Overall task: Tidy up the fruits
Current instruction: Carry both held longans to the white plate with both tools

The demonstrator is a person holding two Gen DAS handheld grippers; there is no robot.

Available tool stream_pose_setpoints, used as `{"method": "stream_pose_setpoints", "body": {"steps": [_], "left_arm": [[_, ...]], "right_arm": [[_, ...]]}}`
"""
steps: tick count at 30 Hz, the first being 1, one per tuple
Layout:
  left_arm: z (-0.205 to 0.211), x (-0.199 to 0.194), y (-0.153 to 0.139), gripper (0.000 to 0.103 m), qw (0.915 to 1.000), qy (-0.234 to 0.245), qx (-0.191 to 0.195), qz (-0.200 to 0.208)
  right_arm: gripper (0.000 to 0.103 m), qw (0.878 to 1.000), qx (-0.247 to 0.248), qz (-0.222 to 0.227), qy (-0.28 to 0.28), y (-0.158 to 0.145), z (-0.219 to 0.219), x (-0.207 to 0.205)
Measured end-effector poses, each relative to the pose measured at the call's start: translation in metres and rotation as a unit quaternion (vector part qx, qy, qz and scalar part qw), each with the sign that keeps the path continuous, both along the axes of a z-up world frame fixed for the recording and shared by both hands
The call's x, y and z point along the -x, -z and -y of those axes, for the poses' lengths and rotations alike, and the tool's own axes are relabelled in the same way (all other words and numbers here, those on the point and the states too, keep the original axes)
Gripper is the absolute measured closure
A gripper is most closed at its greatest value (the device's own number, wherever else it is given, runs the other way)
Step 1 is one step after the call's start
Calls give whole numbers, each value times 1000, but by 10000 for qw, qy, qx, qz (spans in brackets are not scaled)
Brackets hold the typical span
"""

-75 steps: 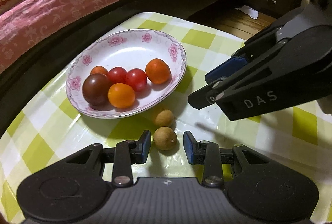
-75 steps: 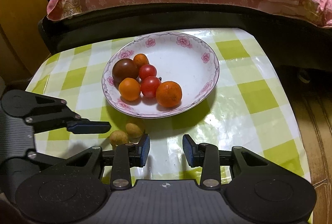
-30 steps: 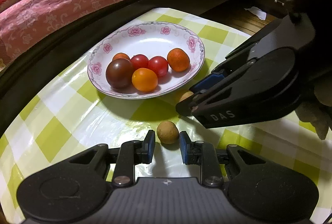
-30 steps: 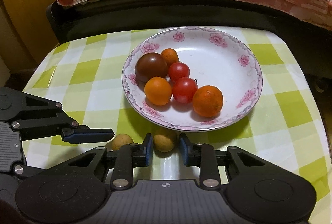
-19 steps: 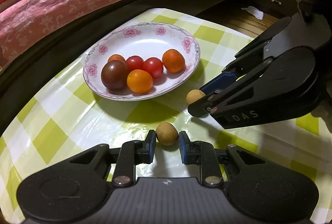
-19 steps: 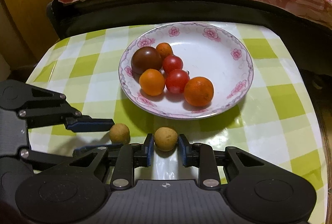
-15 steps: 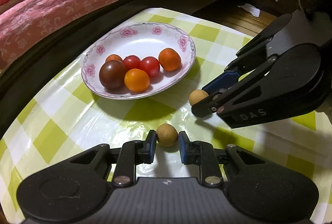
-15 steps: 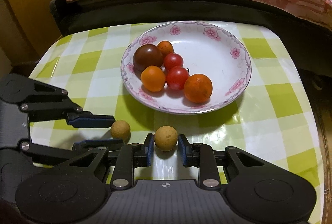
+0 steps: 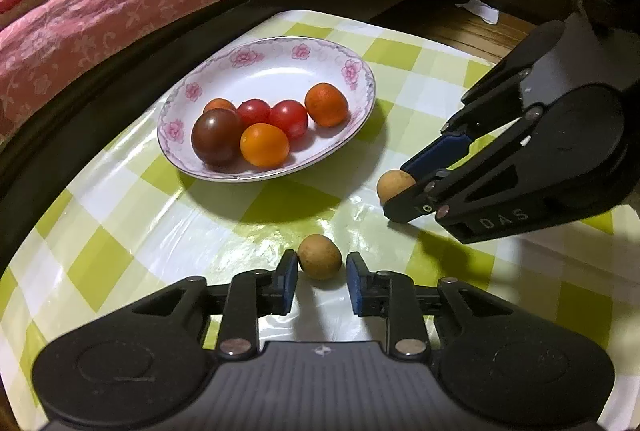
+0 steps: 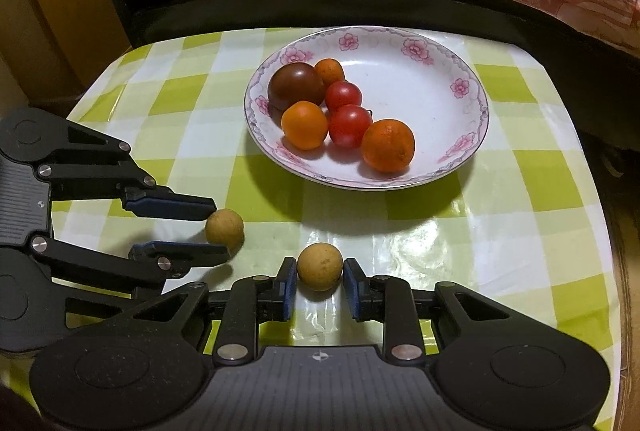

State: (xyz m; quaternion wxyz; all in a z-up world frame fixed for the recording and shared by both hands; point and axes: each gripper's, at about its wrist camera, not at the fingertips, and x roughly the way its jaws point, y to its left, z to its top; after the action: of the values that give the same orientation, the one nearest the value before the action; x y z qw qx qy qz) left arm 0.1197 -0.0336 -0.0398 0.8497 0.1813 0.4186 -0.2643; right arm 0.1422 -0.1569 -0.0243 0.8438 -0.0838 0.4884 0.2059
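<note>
Two longans, one [image 9: 320, 256] pinched in our left claw [image 9: 320, 281], the other [image 10: 320, 267] in our right claw [image 10: 319, 281], hang just above the bench [image 10: 520, 215]; next we judge both must travel over the plate [image 10: 460, 43] rim before release.

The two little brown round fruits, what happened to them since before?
Each small brown round fruit got gripped: the left gripper closed on one, the right gripper on the other. The white flowered plate keeps its six fruits.

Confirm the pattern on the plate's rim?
Pink flowers on white plate, with a thin grey scrolled edge; clearest in the right wrist view.
</note>
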Motion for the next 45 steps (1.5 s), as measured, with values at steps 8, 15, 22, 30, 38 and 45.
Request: {"method": "stream_pose_setpoints", "body": {"steps": [8, 15, 22, 30, 38, 45], "left_arm": [[3, -4, 4, 68, 10000, -47, 40, -16], [3, -5, 4, 70, 9999, -93, 73, -51], [3, -5, 1, 70, 9999, -88, 71, -35], [2, -5, -13, 70, 9996, -121, 216, 95], [4, -10, -30, 70, 9987, -168, 378, 308], [4, -20, -36, 70, 9977, -283, 409, 453]], "right_arm": [[79, 10000, -5, 51, -3, -1, 1, 0], [79, 10000, 26, 59, 1, -1, 0, 0], [81, 10000, 84, -10, 37, -1, -3, -2], [81, 9999, 3, 54, 92, -7, 0, -2], [81, 9993, -203, 282, 166, -23, 0, -5], [81, 9981, -300, 469, 263, -35, 1, -12]]}}
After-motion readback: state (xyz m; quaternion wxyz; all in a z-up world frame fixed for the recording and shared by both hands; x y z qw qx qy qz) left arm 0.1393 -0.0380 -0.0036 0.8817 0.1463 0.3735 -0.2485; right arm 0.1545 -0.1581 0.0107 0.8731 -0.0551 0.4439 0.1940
